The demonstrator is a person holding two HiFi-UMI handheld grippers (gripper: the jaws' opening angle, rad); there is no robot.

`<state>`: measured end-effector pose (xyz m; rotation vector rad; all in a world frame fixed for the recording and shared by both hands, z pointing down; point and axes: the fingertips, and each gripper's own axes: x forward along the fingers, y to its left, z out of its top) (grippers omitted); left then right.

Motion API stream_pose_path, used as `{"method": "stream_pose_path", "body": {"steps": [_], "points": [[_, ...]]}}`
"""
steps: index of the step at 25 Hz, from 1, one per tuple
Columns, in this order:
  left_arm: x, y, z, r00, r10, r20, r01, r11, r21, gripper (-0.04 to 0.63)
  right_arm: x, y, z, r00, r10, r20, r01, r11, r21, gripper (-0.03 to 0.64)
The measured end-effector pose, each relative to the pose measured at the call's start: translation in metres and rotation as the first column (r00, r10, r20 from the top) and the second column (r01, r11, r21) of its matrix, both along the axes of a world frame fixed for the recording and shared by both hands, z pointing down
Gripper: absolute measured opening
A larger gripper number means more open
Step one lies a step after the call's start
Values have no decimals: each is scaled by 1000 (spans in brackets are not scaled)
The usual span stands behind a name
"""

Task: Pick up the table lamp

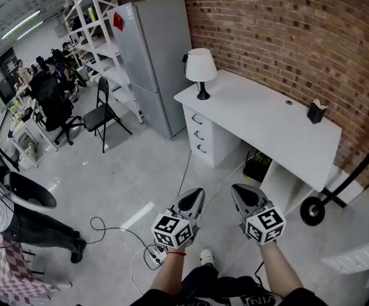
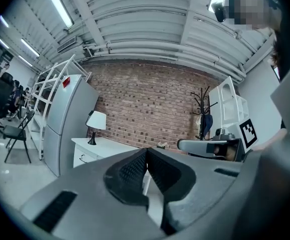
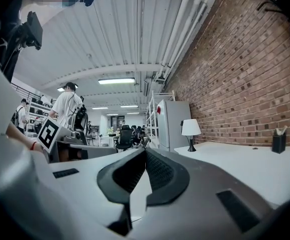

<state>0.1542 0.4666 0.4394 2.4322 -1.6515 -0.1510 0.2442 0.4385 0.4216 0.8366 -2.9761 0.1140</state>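
Table lamp (image 1: pixel 201 69) is standing upright on the left end of the white desk (image 1: pixel 267 123), untouched. Left gripper (image 1: pixel 192 199) and right gripper (image 1: pixel 243 197) are hovering well apart from it. Both are closed tight on nothing, evidently because no grasp is yet due.

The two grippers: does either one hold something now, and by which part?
Nothing is held. The left gripper and the right gripper are both shut and empty; the table lamp stands on the white desk, away from both.

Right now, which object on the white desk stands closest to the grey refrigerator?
The white-shaded black-based table lamp, on the desk corner beside the refrigerator; the small black holder stands far off.
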Motion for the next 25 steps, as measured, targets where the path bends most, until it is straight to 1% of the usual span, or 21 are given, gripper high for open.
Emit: {"method": "stream_pose_path", "body": {"steps": [4, 8, 14, 21, 25], "points": [[-12, -40, -6, 1000, 29, 2, -29, 1000, 11, 8, -19, -37, -1, 1000, 7, -13, -6, 1000, 12, 3], [-25, -73, -6, 998, 58, 0, -58, 998, 6, 7, -39, -66, 1, 1000, 5, -13, -5, 1000, 4, 3], [-49, -120, -3, 996, 85, -6, -85, 996, -5, 7, -62, -112, 5, 999, 38, -29, -38, 999, -7, 2], [-82, -157, 2, 995, 97, -10, -97, 995, 3, 6, -89, -154, 10, 997, 72, -15, -72, 997, -15, 2], [-98, -170, 6, 996, 85, -19, -85, 996, 2, 6, -103, -169, 16, 997, 70, -18, -71, 997, -25, 2]]}}
